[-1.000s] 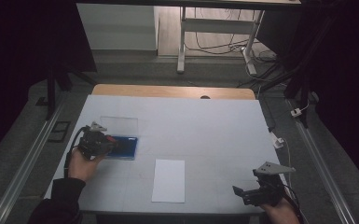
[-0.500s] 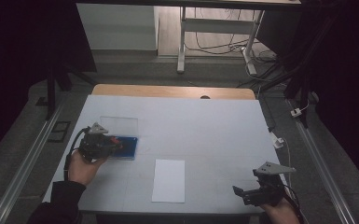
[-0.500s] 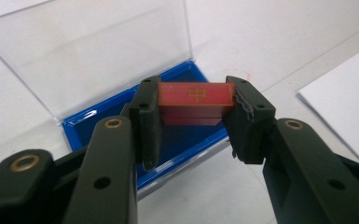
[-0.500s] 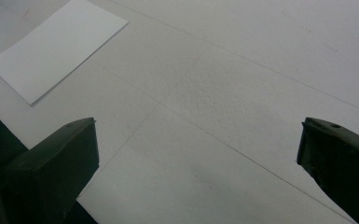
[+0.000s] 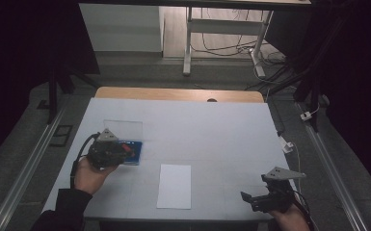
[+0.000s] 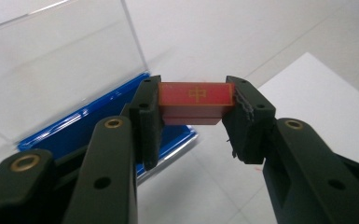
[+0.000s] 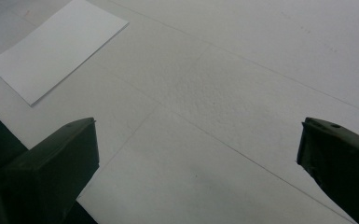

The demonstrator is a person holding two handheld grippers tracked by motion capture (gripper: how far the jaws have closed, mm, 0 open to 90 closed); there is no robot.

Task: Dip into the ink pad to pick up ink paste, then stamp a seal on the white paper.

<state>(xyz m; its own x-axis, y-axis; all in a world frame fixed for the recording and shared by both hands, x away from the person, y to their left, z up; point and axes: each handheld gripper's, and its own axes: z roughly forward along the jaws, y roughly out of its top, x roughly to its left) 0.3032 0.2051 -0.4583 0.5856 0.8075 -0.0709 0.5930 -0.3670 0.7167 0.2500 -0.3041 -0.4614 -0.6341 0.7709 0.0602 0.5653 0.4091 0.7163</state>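
Over the blue tray (image 6: 98, 128) of an open case with a clear lid (image 6: 60, 70), the left hand-held gripper (image 6: 193, 105) holds a small red block (image 6: 196, 100) clamped by its two ends. The block's long axis runs crosswise from jaw to jaw, and its gold-marked face points back toward the camera. It appears lifted clear of the tray, though contact cannot be confirmed. Removal looks done; placement remains, possibly on the white sheet (image 5: 174, 186). Near the counter (image 5: 212, 130) front edge, the right hand-held gripper (image 5: 256, 200) waits with jaws wide and empty.
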